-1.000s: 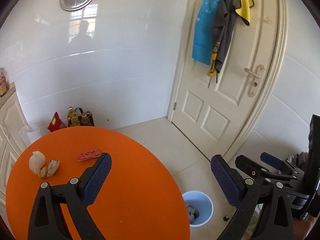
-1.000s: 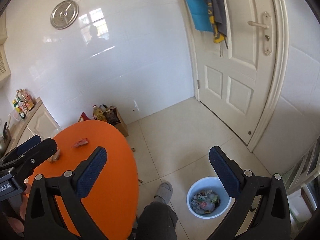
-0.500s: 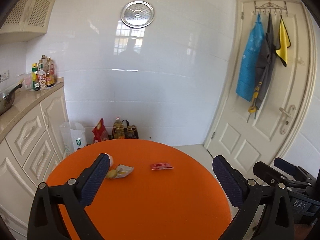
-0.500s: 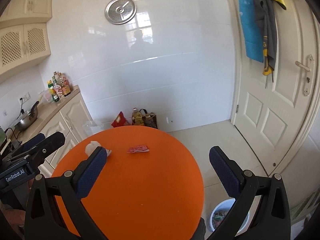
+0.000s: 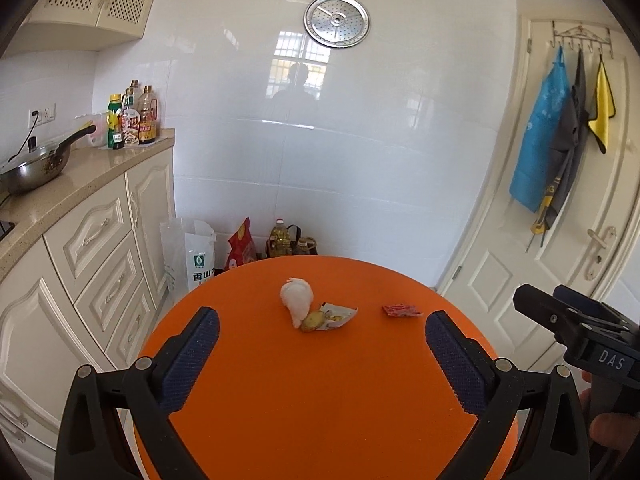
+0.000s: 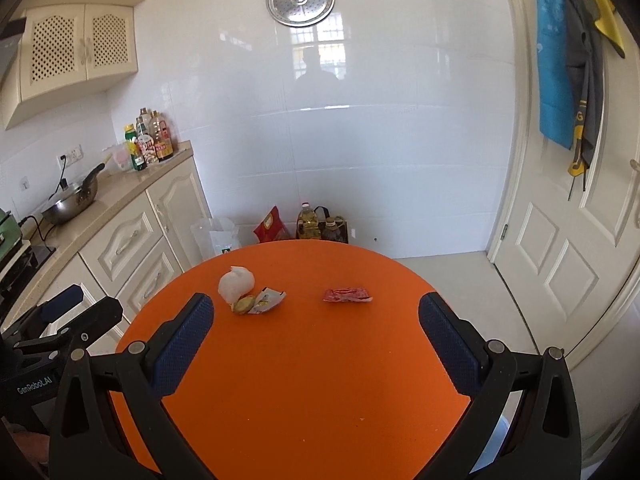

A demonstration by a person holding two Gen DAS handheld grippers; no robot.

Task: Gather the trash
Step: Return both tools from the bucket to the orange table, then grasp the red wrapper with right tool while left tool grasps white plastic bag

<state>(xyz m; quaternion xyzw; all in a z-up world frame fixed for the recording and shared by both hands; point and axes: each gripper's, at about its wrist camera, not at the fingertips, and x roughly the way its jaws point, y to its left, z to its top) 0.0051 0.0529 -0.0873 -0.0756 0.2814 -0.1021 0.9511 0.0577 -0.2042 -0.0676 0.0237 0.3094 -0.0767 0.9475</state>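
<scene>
A round orange table (image 5: 320, 400) (image 6: 312, 380) carries three bits of trash at its far side: a crumpled white tissue (image 5: 296, 298) (image 6: 236, 283), a yellow scrap on a white wrapper (image 5: 330, 318) (image 6: 260, 301), and a red wrapper (image 5: 401, 311) (image 6: 346, 295). My left gripper (image 5: 322, 344) is open and empty, above the table's near half. My right gripper (image 6: 316, 332) is open and empty too, short of the trash. Each gripper shows at the edge of the other's view.
Cream cabinets with a wok (image 5: 36, 164) and bottles (image 5: 132, 120) stand on the left. Bags and oil bottles (image 5: 284, 240) sit on the floor behind the table. A door (image 5: 560, 240) with hung aprons is at the right. A bin rim (image 6: 494, 446) peeks below the right finger.
Both views have swung left and up from the floor bin and door to face the table squarely. The trash now lies centred ahead of both open grippers.
</scene>
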